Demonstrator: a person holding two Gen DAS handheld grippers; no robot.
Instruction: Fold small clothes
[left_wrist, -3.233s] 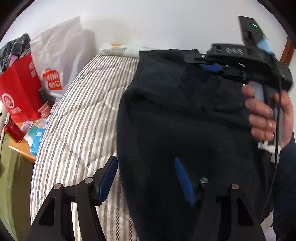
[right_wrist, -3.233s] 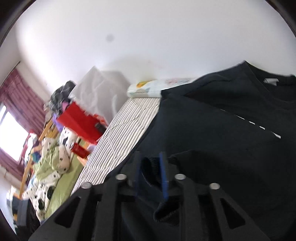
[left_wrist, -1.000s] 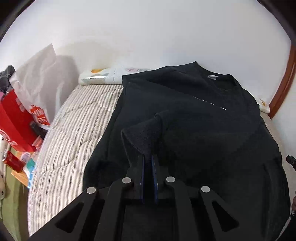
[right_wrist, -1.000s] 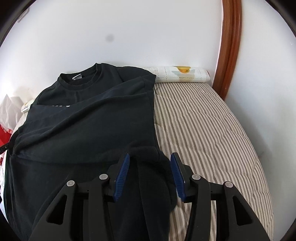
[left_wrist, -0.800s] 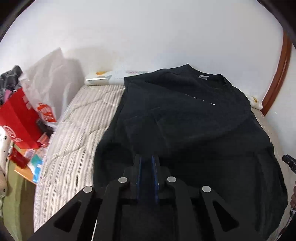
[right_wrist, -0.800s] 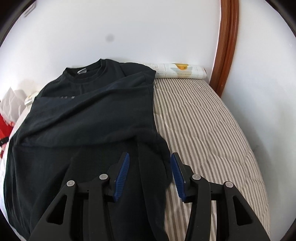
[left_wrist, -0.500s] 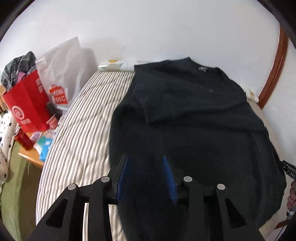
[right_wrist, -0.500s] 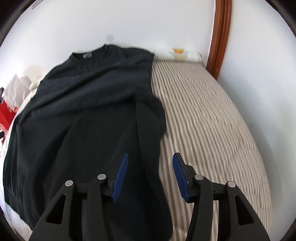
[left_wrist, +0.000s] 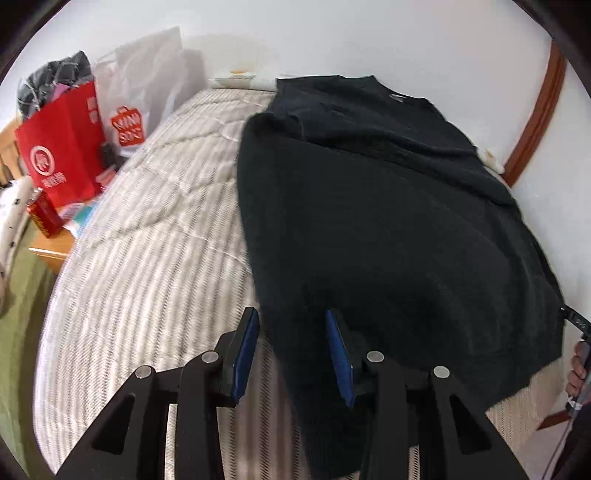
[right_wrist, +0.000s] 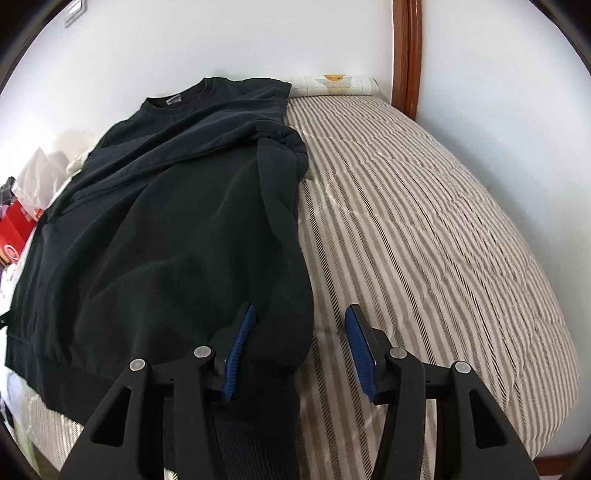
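Plain black knit sweatshirt (right_wrist: 177, 229), no print, with a small grey label at the neck, lying between and ahead of the jaws in both views. Beige-and-grey striped quilted bedcover (right_wrist: 424, 206) beneath it. Bright blue ribbed pads (left_wrist: 245, 350) on matte black fingers, silver pivot pins. Far left of the left jaws: glossy red paper bag (left_wrist: 61, 147) with white logo, white plastic bag (left_wrist: 144, 96) with red print. Reddish-brown wooden frame (right_wrist: 406, 55) beyond the right jaws.
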